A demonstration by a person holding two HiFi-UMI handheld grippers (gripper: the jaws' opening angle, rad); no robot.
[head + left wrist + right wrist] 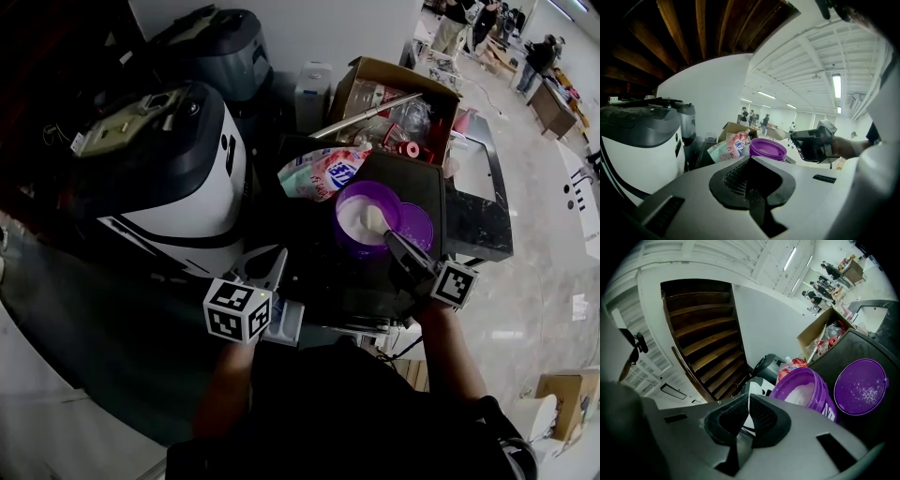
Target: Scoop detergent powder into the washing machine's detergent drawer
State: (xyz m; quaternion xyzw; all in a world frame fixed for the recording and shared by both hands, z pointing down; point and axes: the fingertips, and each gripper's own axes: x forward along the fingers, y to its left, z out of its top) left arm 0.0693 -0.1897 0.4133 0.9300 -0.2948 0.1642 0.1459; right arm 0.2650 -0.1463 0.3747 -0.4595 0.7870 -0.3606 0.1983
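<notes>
I see right tongs (pixel 392 240) pinching the white scoop (pixel 375 219), dipped into the purple detergent tub (pixel 342 211) to load powder; left tongs (pixel 267 259) closed, empty, probably parked by the pulled-out detergent drawer (pixel 284 322) at the tub's 7 o'clock.

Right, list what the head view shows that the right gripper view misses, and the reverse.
Head view only: the left gripper. Right gripper view only: wooden stairs overhead, powder specks on the lid. Both: the purple tub of white powder, the cardboard box, the right gripper, tongs pinching the white scoop.
</notes>
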